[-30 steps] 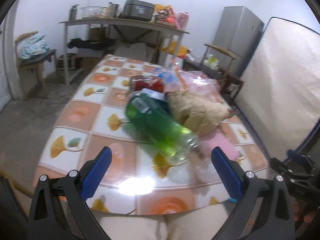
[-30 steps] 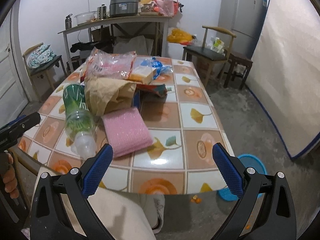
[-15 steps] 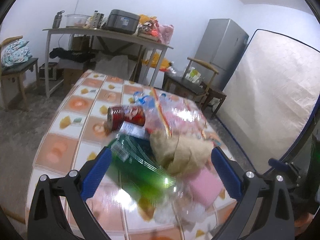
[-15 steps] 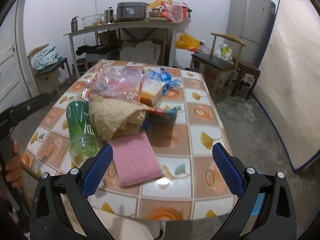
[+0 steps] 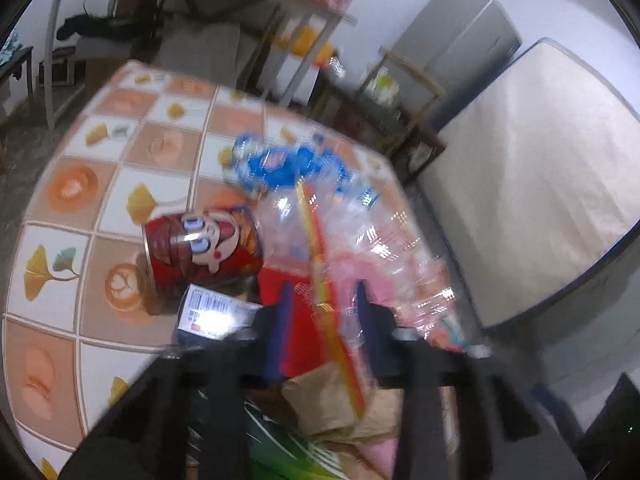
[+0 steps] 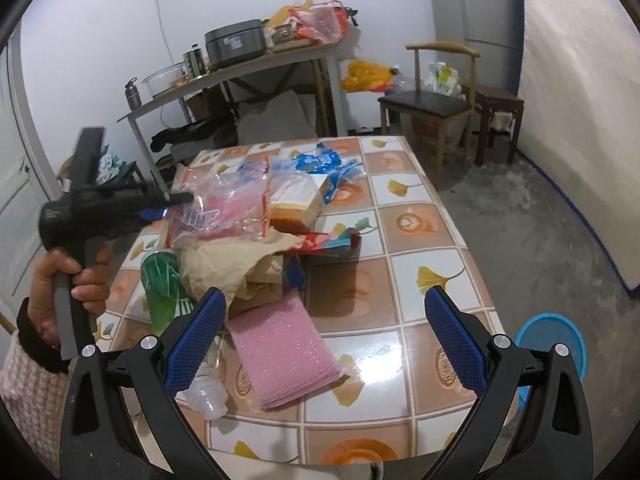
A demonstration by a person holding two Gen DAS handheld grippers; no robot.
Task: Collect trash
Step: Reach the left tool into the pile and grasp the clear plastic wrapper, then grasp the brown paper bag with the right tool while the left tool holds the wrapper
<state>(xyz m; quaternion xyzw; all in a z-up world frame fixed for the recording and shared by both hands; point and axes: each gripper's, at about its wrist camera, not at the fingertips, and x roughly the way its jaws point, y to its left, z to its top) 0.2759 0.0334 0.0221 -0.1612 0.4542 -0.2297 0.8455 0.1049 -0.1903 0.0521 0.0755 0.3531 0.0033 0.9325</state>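
**Squarely on the seam: left tongs straddle the clear bag**

Topmost on the heap lies the crinkled clear plastic bag with pink contents (image 5: 360,248), on the far-left part of the tiled table (image 6: 420,240). Its red-and-yellow sealed edge is its long axis. In the left wrist view that edge runs from 12 o'clock down to 6 o'clock, passing straight between the jaws of the left gripper (image 5: 324,304). The jaws stand narrow on either side of the strip. Blur hides whether they pinch it, so I cannot tell if the grip is made.

The left hand is plainly the nearer one. From the right gripper (image 6: 324,298), which gapes wide and holds nothing, the bag (image 6: 224,208) sits at 10 o'clock, well apart.

Under the bag is a crumpled brown paper sack (image 6: 224,264). A green plastic bottle (image 6: 160,284) lies at its 8 o'clock and a pink textured pad (image 6: 280,356) at its 5 o'clock. A red cartoon-face can (image 5: 200,248) lies at 9 o'clock of the bag.

The bag's near end is hidden behind the left tongs, and the bottle's neck behind a right finger.
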